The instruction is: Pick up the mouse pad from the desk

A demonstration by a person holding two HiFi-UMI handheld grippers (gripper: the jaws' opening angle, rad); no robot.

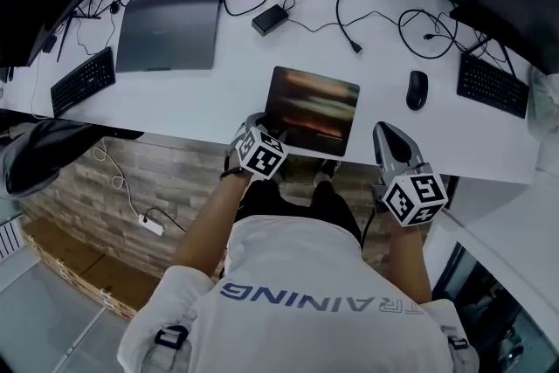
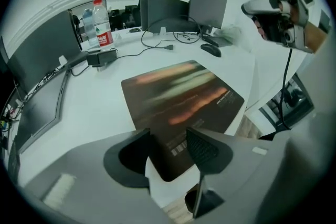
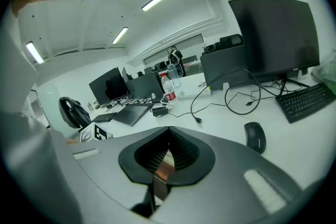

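- Desk [image 1: 218,92]: white, beneath both hand-held grippers.
- Mouse pad [image 2: 178,102]: flat on the desk. Its near corner lies between the spread jaws of the left hand-held gripper [image 2: 168,136], not yet pinched. Best handling is probably to work one jaw under that thin corner, then close firmly.
- Right hand-held gripper [image 3: 169,131]: jaws together, empty, right of the pad.

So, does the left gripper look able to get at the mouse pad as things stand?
Probably yes: the left gripper has its jaws open either side of a corner of the mouse pad at the desk edge, and nothing lies on the pad.
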